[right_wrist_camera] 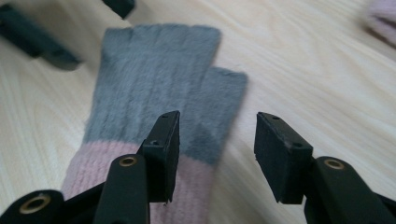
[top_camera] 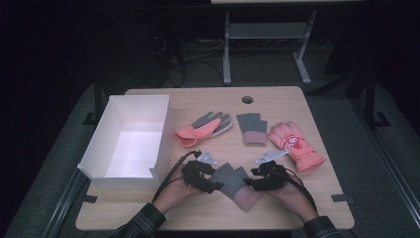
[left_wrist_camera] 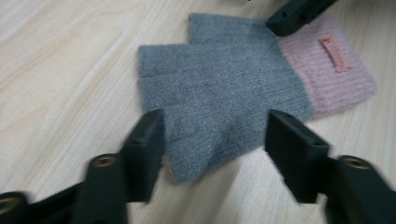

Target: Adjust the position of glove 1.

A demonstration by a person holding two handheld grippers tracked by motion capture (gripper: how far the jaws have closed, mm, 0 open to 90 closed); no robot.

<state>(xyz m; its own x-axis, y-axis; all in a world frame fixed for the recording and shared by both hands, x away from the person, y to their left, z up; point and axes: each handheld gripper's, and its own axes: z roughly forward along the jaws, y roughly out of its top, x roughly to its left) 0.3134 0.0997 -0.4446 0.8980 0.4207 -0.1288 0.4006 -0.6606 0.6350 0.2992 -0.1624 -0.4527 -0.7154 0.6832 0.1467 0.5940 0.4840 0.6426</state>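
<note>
While both your grippers hover open and empty over the grey glove (top_camera: 236,183), it lies flat on the desk (top_camera: 277,99) between them, well right of the box (top_camera: 130,141): left gripper (top_camera: 212,184) at its fingertip end, right gripper (top_camera: 250,184) at the pink cuff (top_camera: 247,198).

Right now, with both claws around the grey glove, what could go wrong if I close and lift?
1. The left claw stands open across the finger end of the grey glove; closing there may pinch only a knit edge that slips out.
2. The right claw has one pad over the pink cuff and the other over bare table, so it may bunch the fabric.
3. The white box wall stands close beside the left hand.
</note>
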